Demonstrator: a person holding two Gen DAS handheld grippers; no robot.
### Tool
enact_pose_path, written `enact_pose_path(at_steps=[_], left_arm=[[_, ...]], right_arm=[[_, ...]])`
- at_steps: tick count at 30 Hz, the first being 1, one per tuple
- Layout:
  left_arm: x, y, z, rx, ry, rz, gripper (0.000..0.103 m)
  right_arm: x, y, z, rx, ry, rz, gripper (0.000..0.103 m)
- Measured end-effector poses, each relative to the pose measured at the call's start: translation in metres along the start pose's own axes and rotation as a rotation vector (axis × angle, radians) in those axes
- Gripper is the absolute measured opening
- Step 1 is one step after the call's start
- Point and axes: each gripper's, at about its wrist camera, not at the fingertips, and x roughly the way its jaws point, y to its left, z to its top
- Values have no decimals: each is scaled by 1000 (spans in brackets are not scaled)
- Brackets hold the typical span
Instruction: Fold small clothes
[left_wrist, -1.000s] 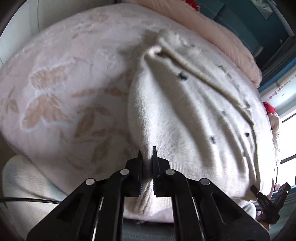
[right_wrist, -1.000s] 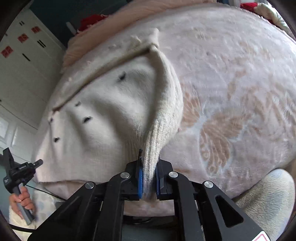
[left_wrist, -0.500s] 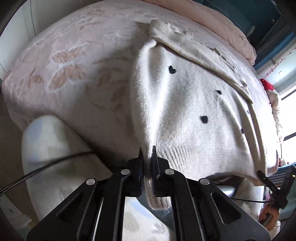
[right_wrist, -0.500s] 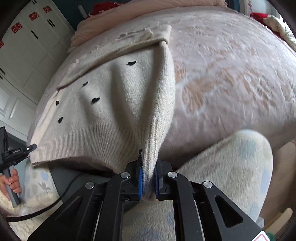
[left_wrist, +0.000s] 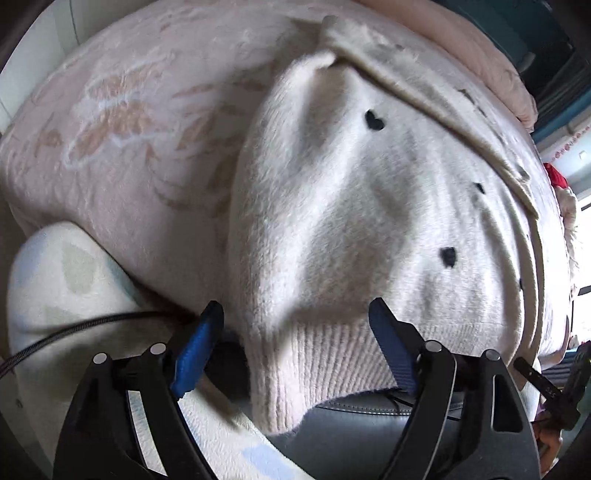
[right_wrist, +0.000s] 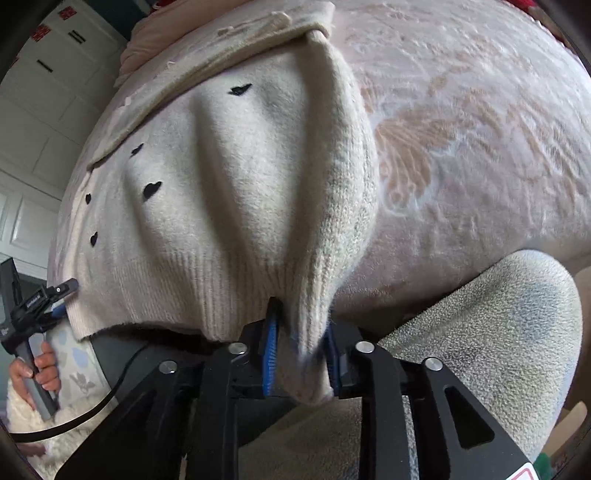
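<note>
While the left gripper (left_wrist: 295, 325) is gaping wide around the sweater (left_wrist: 351, 221) hem, the right gripper (right_wrist: 301, 347) is loosening.

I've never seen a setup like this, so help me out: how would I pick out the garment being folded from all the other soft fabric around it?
Start from the pink bedspread with its peach butterfly pattern covering the bed. On it lies a cream knit sweater, its ribbed hem hanging over the near edge. Small black hearts dotted across it set it apart from the blanket and the fleece below.
</note>
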Motion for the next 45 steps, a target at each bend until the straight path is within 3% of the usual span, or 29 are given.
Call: enact_pose_path(at_steps=[1, 3, 4, 5, 6, 9, 14, 17, 19, 23, 26, 28, 30, 32, 34, 35, 37, 38, 40, 41, 42, 45], left_arm=[[2, 0, 0, -1, 2, -9, 77], [3, -1, 0, 4, -2, -13, 60], [2, -2, 0, 15, -5, -5, 53], [-1, -2, 0, 25, -15, -22, 24], [-6, -1, -3, 37, -17, -69, 6], [-33, 2, -8, 32, -52, -133, 5], [-103, -5, -36, 104, -99, -195, 5], [-143, -6, -43, 97, -110, -254, 5], [-163, -10, -36, 102, -145, -267, 5], [-178, -32, 16, 140, -260, -261, 6], [-164, -54, 74, 167, -342, -199, 6], [-135, -70, 127, 148, -386, -149, 7], [-111, -82, 159, 121, -391, -105, 9], [-70, -97, 195, 98, -403, -20, 12], [-25, -103, 225, 68, -361, 50, 24], [-8, -102, 230, 50, -335, 85, 39], [15, -92, 235, 4, -294, 137, 45], [15, -86, 233, -2, -296, 120, 47], [6, -74, 222, -2, -311, 76, 63], [0, -70, 214, 1, -325, 48, 77], [-5, -67, 207, 12, -342, 21, 83], [2, -63, 190, 84, -332, 49, 84]], right_arm=[[1, -3, -1, 11, 3, 8, 24], [1, -4, -1, 21, 2, 31, 12], [-2, -4, -1, 21, -13, 52, 12], [-7, -3, -2, 10, -33, 60, 11], [-15, 0, -5, -12, -64, 71, 10], [-45, 8, -18, -58, -120, 91, 9], [-97, 15, -46, -145, -119, 107, 8], [-136, 19, -54, -205, -116, 134, 8], [-164, 26, -49, -226, -164, 170, 8], [-199, 25, 5, -197, -360, 274, 9], [-189, 24, 69, -175, -491, 291, 9], [-163, 26, 118, -139, -527, 282, 9], [-129, 27, 161, -94, -532, 265, 11], [-89, 24, 202, -41, -520, 220, 17], [-54, 17, 227, 15, -507, 166, 20], [-44, 13, 234, 45, -506, 145, 20], [-40, 3, 237, 100, -523, 141, 23], [-44, -2, 233, 111, -544, 153, 36], [-56, -9, 218, 97, -578, 125, 54], [-59, -10, 209, 64, -576, 94, 54], [-59, -10, 203, 40, -570, 77, 55], [-45, -14, 180, -3, -534, 1, 61]])
